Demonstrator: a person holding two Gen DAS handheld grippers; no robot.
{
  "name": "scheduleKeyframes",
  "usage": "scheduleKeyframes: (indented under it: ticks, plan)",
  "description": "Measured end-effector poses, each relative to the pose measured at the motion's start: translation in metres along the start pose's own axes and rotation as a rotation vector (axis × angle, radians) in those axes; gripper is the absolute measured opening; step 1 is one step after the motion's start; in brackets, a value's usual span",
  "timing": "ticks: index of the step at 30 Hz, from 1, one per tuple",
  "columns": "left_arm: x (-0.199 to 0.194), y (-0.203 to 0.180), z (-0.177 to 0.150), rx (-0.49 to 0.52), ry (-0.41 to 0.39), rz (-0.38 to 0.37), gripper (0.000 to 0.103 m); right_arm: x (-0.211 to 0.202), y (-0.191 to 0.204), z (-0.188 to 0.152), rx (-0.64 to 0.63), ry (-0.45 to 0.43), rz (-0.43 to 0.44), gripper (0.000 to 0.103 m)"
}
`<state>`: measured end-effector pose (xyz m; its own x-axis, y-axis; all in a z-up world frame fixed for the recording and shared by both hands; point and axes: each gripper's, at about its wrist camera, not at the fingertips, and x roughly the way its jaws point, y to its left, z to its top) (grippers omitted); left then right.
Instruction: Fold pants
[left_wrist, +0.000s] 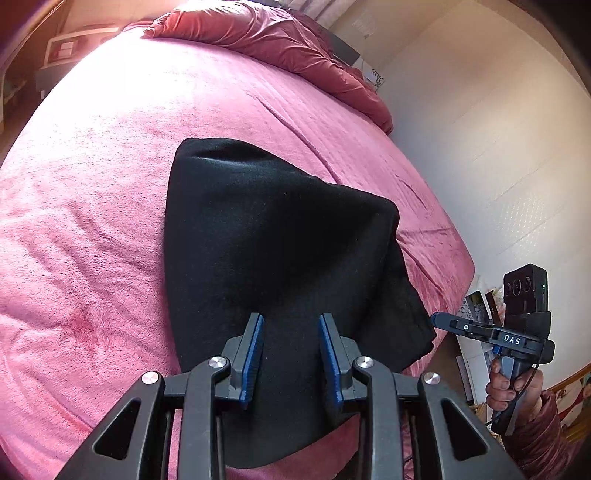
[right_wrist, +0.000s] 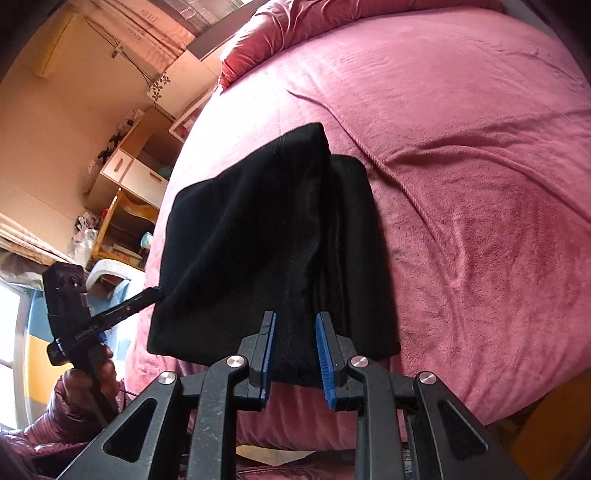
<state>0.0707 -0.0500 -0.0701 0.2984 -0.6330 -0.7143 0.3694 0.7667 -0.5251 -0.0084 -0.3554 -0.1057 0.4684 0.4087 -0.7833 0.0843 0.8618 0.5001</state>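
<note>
The left gripper (left_wrist: 291, 354) has its blue-padded jaws parted, with black cloth showing in the gap but nothing pinched between the pads. The right gripper (right_wrist: 295, 354) stands the same way, jaws apart over the near edge of the cloth, clamping nothing.

Beneath both lie the black pants (left_wrist: 280, 251), folded into a compact stack (several layers show along its right side in the right wrist view) near the near edge of the bed. Its top layer bulges up rather than lying flat.

The pink blanket (left_wrist: 110, 206) covers the bed all around, lightly creased. At the far end a red quilt (left_wrist: 280, 40) is bunched up.

To the right in the left wrist view, the right hand (left_wrist: 513, 384) grips its tool's handle, fingertips just beside the pants' right edge. A wooden shelf unit (right_wrist: 125, 192) stands far left.
</note>
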Motion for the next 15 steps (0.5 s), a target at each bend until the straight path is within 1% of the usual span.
scheduleKeyframes:
  ticks: [1, 2, 3, 4, 6, 10, 12, 14, 15]
  plan:
    - [-0.002, 0.000, -0.001, 0.006, -0.004, 0.007, 0.031, 0.004, 0.000, -0.004, -0.013, 0.007, -0.021, 0.023]
    - [-0.003, 0.000, -0.001, 0.013, -0.007, 0.013, 0.031, 0.008, 0.002, -0.005, -0.027, 0.016, -0.029, 0.021]
    - [-0.005, 0.000, -0.002, 0.019, -0.011, 0.017, 0.031, 0.011, 0.004, -0.007, -0.042, 0.024, -0.046, 0.010]
    - [-0.008, 0.001, -0.002, 0.024, -0.015, 0.019, 0.031, 0.014, 0.006, -0.007, -0.060, 0.031, -0.076, 0.007]
    - [-0.013, 0.002, -0.002, 0.032, -0.022, 0.019, 0.031, 0.011, 0.011, -0.008, -0.081, 0.028, -0.099, 0.004]
    - [-0.020, -0.003, -0.003, 0.068, -0.036, 0.005, 0.031, -0.006, 0.012, -0.014, -0.114, 0.006, -0.159, 0.003]
    - [-0.014, -0.006, -0.004, 0.088, -0.010, -0.002, 0.031, 0.002, 0.006, -0.018, -0.106, 0.035, -0.196, 0.003]
    - [0.001, -0.008, -0.009, 0.096, 0.043, 0.013, 0.031, 0.022, -0.006, -0.023, -0.105, 0.066, -0.252, 0.003]
    - [0.008, -0.008, -0.011, 0.102, 0.055, 0.024, 0.031, 0.030, -0.012, -0.025, -0.084, 0.075, -0.250, 0.003]
